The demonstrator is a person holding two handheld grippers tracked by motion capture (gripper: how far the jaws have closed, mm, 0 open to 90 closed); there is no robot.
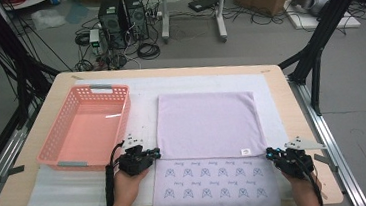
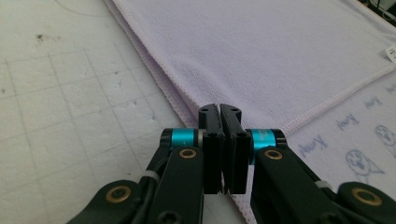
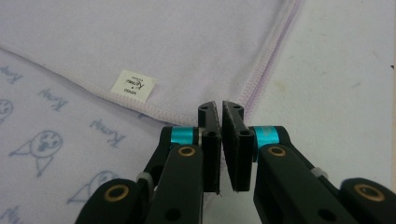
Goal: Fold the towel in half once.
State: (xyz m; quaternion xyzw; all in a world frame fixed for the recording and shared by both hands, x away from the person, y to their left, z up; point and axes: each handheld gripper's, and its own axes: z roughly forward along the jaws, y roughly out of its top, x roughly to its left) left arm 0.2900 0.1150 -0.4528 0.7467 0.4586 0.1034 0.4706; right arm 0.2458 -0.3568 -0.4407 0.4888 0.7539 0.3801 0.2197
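The left gripper (image 1: 151,153) has its jaws pressed together. In the left gripper view the pale lilac terry towel (image 1: 210,151) passes under them at its left border, but whether any cloth is pinched I cannot tell. The right gripper (image 1: 271,152) is also closed, its jaws standing at the corner where the folded edge (image 3: 140,108) meets the right hem; here too a hold on the cloth is not certain.

From each gripper the towel lies inward: at 3 o'clock from the left one, at 9 o'clock from the right one. The far half is already folded toward the person, so the fold edge runs straight from one gripper to the other, from 9 to 3 o'clock across the white foam mat (image 1: 141,106) on the wooden tabletop (image 1: 280,89). The printed single layer (image 1: 213,183) reaches toward 6 o'clock.

Both hands are equally near to this line, so I judge the next fold needs both ends together. The salmon-pink plastic basket (image 1: 49,145) stands at 10 o'clock from the left gripper, near it.
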